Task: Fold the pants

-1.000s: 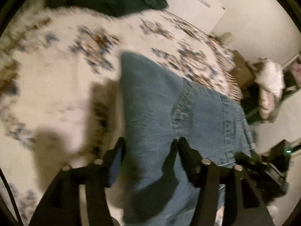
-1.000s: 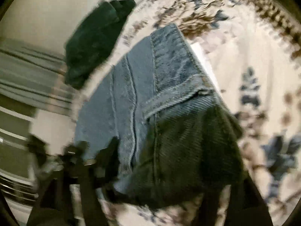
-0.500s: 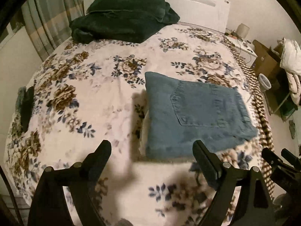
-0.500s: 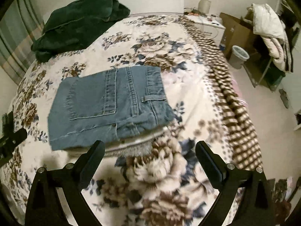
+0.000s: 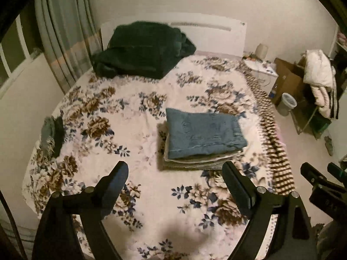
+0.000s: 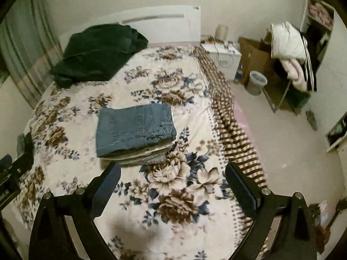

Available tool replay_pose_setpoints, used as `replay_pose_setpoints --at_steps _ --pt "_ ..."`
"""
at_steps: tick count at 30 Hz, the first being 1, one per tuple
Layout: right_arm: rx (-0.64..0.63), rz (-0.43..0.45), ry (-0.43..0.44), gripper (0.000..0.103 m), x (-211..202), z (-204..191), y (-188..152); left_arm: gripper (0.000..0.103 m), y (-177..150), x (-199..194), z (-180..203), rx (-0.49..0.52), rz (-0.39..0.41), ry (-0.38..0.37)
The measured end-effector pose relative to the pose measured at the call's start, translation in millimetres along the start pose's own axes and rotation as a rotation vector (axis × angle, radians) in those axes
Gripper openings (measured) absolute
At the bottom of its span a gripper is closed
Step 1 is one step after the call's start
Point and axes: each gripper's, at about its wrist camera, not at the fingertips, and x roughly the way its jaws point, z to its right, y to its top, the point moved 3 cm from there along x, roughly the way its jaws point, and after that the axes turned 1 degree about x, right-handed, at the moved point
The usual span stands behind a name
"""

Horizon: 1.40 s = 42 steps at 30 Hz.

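The left gripper point(image 5: 175, 174) hung above the bed point(image 5: 138, 151) near its foot edge, its fingers point(image 5: 112, 182) spread wide, holding and touching nothing. The right gripper point(image 6: 172, 175) was the same: fingers point(image 6: 240, 184) far apart, clear of the cloth. The pants point(image 5: 203, 133) lay folded into a flat blue rectangle on a small stack of folded pale cloth point(image 5: 195, 162), nearer the bed's right edge, where a checked fringe point(image 6: 229, 125) hung toward the floor. Bare floral cover stretched between the grippers and the stack. A dark blanket point(image 5: 141, 52) sat heaped at the head edge. At the left edge lay a small dark item point(image 5: 52, 134), too dim to identify.
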Motion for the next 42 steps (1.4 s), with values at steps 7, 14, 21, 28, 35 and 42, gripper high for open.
replay_pose_setpoints --at_steps 7,14,21,28,35,42 --pt "-0.039 0.081 0.010 0.099 -130 5 -6 0.088 -3 -103 7 0.028 0.052 -0.022" --pt "-0.034 0.150 0.028 0.099 -230 11 -18 0.088 -11 -163 10 0.053 0.108 -0.015" --pt "-0.043 0.215 0.021 0.103 -290 13 -22 0.099 -14 -197 11 0.022 0.142 -0.026" --pt "-0.051 0.225 0.037 0.103 -311 12 -21 0.102 -17 -208 13 0.026 0.169 0.002" --pt "-0.049 0.215 0.046 0.103 -306 15 -17 0.102 -20 -213 14 0.039 0.177 0.016" --pt "-0.040 0.208 0.055 0.103 -301 19 -17 0.103 -23 -215 17 0.041 0.176 0.013"
